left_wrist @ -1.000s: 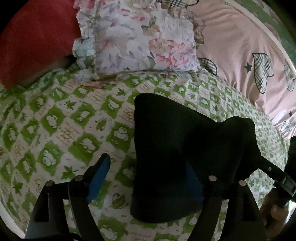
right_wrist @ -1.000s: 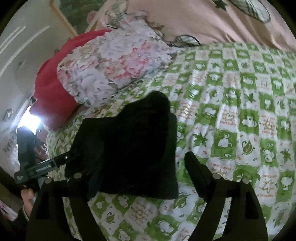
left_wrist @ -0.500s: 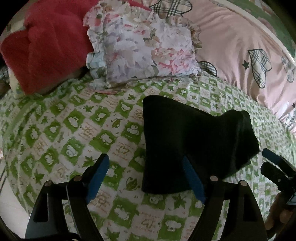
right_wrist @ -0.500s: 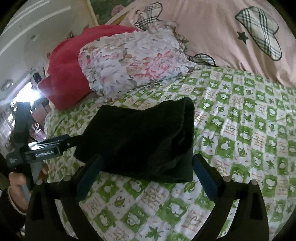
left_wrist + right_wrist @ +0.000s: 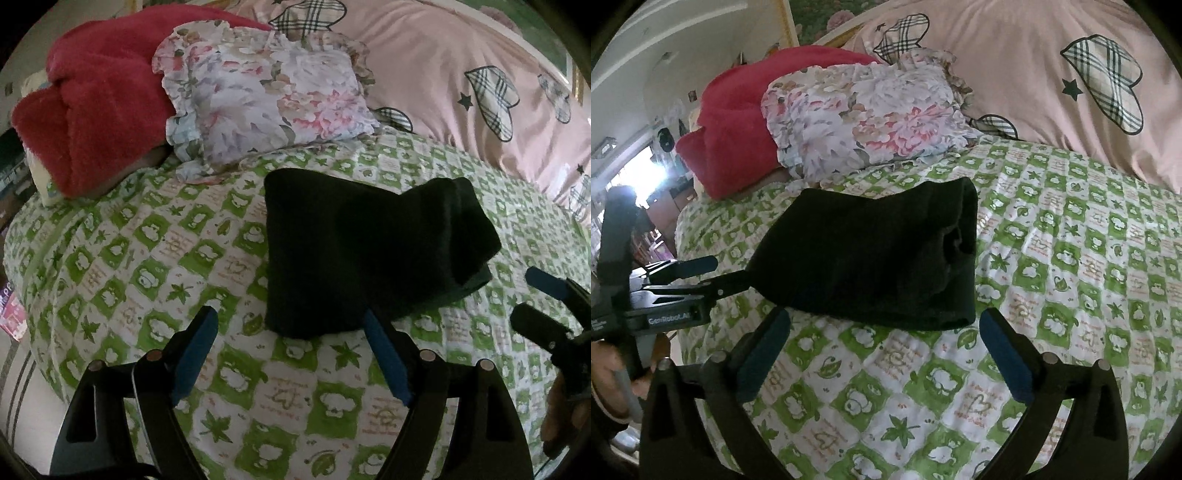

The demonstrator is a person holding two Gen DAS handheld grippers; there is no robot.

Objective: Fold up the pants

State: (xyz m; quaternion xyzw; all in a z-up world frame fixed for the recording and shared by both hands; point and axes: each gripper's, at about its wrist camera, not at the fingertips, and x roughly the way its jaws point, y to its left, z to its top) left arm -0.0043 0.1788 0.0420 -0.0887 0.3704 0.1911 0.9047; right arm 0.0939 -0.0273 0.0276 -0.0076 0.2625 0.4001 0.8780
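Observation:
The black pants (image 5: 362,251) lie folded into a compact bundle on the green-and-white checked bedsheet (image 5: 147,258). They also show in the right wrist view (image 5: 879,258). My left gripper (image 5: 291,354) is open and empty, just in front of the bundle's near edge. My right gripper (image 5: 882,347) is open and empty, a little in front of the bundle. Each gripper shows in the other's view, the right one (image 5: 535,302) at the right edge, the left one (image 5: 694,273) at the left beside the bundle.
A floral pillow (image 5: 266,99) and a red blanket (image 5: 96,110) lie at the head of the bed beyond the pants. A pink duvet with plaid hearts (image 5: 480,92) lies to the right. The bed's edge (image 5: 33,369) drops off at the left.
Both grippers have let go of the pants and pulled back toward me. The folded bundle now rests on the sheet on its own.

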